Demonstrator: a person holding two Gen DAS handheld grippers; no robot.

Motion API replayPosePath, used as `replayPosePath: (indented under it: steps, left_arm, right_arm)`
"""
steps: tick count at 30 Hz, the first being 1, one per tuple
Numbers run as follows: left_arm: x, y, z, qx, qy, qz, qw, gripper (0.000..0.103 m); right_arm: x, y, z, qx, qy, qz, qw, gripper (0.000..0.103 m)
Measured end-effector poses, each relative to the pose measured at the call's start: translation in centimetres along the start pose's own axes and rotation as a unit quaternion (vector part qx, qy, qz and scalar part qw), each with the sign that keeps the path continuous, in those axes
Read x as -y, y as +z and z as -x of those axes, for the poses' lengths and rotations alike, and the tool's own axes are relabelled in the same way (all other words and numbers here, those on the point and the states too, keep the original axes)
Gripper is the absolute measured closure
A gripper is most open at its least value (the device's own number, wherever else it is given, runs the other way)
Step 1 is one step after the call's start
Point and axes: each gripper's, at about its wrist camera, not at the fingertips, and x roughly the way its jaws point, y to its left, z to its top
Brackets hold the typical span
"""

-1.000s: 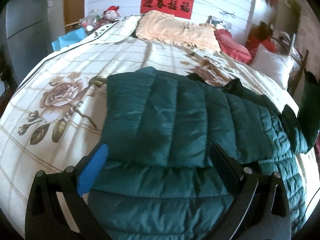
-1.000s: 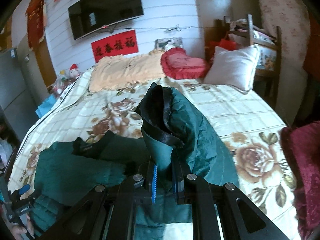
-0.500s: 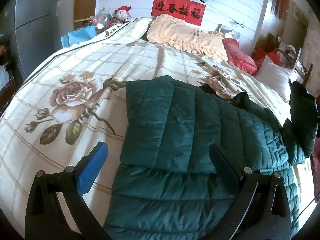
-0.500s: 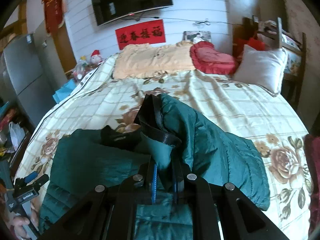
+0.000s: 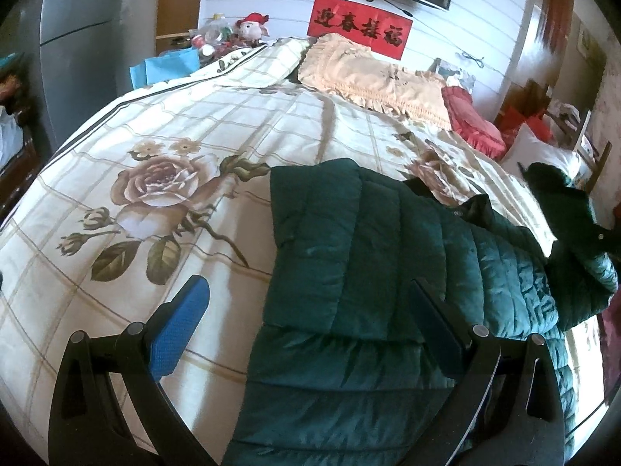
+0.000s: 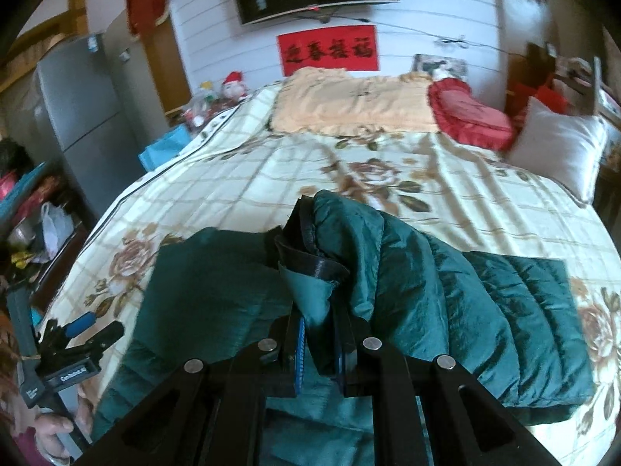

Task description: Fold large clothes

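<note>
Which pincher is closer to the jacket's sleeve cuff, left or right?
Right. The right gripper is clamped on the sleeve cuff, holding it up. The left gripper hangs open over the jacket's other side.

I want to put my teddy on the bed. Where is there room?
The bedspread is bare left of the green jacket, around the big printed rose. There is also bare room between the jacket and the yellow pillow. It is crowded at the head, with the red cushion and white pillow, and near the right tongs, which grip the jacket's sleeve.
</note>
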Motion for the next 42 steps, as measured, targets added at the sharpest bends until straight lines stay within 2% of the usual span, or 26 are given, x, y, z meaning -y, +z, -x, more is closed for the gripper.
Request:
replayPosePath:
  steps: [9, 15, 22, 26, 28, 29, 30, 31, 34, 38, 42]
  left_arm:
    - [-1.9, 0.6, 0.8, 0.009, 0.0, 0.019, 0.9998, 0.001]
    - [-3.4, 0.9, 0.8, 0.011, 0.002, 0.037, 0.9993, 0.001]
    - [-4.2, 0.8, 0.4, 0.005, 0.002, 0.052, 0.9986, 0.001]
    - [-4.1, 0.7, 0.3, 0.003, 0.002, 0.05, 0.9988, 0.001]
    - [-4.0, 0.6, 0.3, 0.002, 0.002, 0.048, 0.9989, 0.001]
    - [-3.9, 0.6, 0.3, 0.002, 0.002, 0.047, 0.9989, 0.001]
    - [-3.9, 0.6, 0.3, 0.002, 0.003, 0.049, 0.9988, 0.001]
    - [-3.9, 0.6, 0.3, 0.001, 0.002, 0.05, 0.9988, 0.001]
    - [-3.8, 0.5, 0.4, -0.001, -0.005, 0.057, 0.9984, 0.001]
    - [-3.0, 0.7, 0.8, 0.003, -0.026, 0.067, 0.9974, 0.001]
    - [-0.9, 0.9, 0.2, -0.01, -0.047, 0.065, 0.9967, 0.001]
  right_arm:
    - [-6.5, -0.4, -4.4, -0.037, 0.052, 0.035, 0.997, 0.092]
    - [-9.3, -1.6, -7.8, -0.073, 0.098, 0.027, 0.992, 0.092]
    - [-11.6, -2.6, -10.0, -0.096, 0.13, 0.03, 0.986, 0.092]
    - [-11.7, -3.2, -12.1, -0.132, 0.141, 0.024, 0.981, 0.091]
    - [-11.3, -3.5, -12.3, -0.131, 0.154, 0.014, 0.979, 0.08]
    - [-11.0, -3.6, -12.1, -0.128, 0.166, 0.006, 0.978, 0.059]
    - [-10.8, -3.6, -11.7, -0.126, 0.177, -0.003, 0.976, 0.044]
    - [-10.6, -3.5, -11.2, -0.122, 0.182, -0.007, 0.976, 0.04]
    - [-10.2, -3.3, -9.4, -0.112, 0.179, 0.0, 0.977, 0.039]
    - [-7.7, -2.8, -6.0, -0.087, 0.197, -0.02, 0.976, 0.039]
    - [-4.0, -2.7, -2.7, -0.056, 0.163, -0.037, 0.984, 0.031]
